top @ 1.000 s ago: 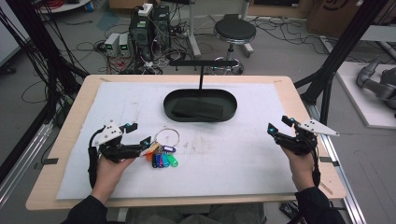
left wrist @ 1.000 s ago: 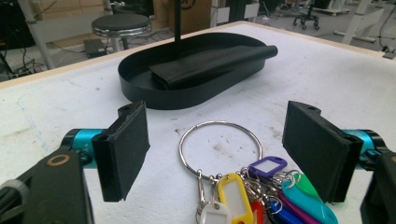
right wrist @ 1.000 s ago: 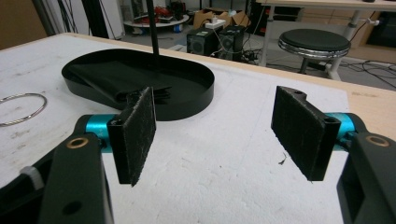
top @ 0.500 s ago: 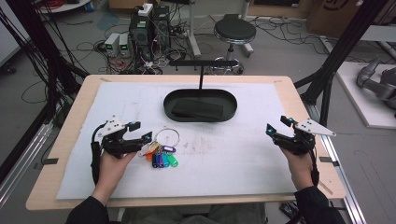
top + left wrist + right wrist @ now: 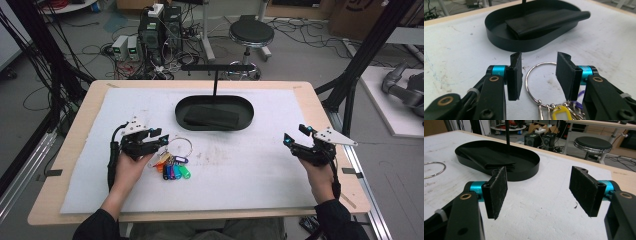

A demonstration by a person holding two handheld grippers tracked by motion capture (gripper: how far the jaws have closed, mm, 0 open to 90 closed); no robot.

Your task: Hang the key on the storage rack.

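The key ring (image 5: 182, 146) lies where it lay a second ago, on the white mat (image 5: 250, 170) left of centre, just in front of the black tray (image 5: 214, 112); what has changed is the left gripper (image 5: 159, 141), which has slid in from the left and now has its jaws around the ring's near-left side, where before they stood short of it; those jaws have just been closing, from wide to about half open. The ring is a plain steel loop lying flat, with a fan of coloured tags (image 5: 173, 167) on its near side: yellow, orange, purple, blue and green. In the left gripper view the ring (image 5: 541, 81) sits in the gap between the two pads (image 5: 514, 76); its left arc lies close by the left pad and its right arc passes by the right pad, but no squeeze shows, so nothing is gripped yet; a yellow tag (image 5: 560, 113) hangs from the ring at the bottom edge. The right gripper (image 5: 299, 136) rests over the mat's right side, well apart from the ring, unmoved, its jaws wide open and empty; the tray holds a folded black cloth (image 5: 210, 117), and a thin post (image 5: 215, 82) with a crossbar rises at its far rim.
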